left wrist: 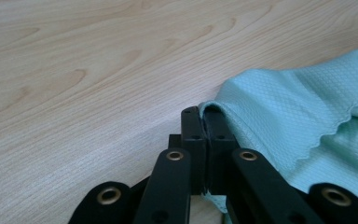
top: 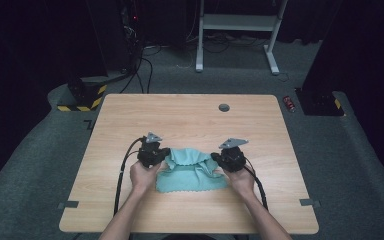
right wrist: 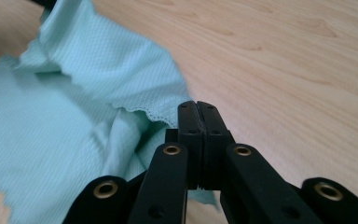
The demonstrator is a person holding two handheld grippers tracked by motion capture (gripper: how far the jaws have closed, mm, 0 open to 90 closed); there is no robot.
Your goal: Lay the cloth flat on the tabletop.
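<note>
Table (top: pixel 190 112), light wood. A teal cloth (top: pixel 192 172) lay near the person's edge, between the two hands, rumpled, its far edge lifted and folded back toward the near part.

Left gripper (top: pixel 164 159): jaws pressed together on the cloth's left far corner. In the left gripper view the fabric (left wrist: pixel 298 116) wrapped over the tip of one jaw and a scrap showed below the jaws, so the pinch was real but shallow.

Right gripper (top: pixel 215 159): jaws likewise clamped, on the right far corner. In the right gripper view the scalloped hem (right wrist: pixel 154 112) ran into the jaws from the left, and cloth showed beneath them.

Judged step: a fold, far edge being brought over the near one.

Risks noted:
- Both pinches sat close to the hem; a tug outward could slip a corner free, and that side would drop crooked.
- Slack sagged in the middle; uneven hand travel would probably skew the fold.
- The near layer lay loose on the wood and might drag along.
</note>
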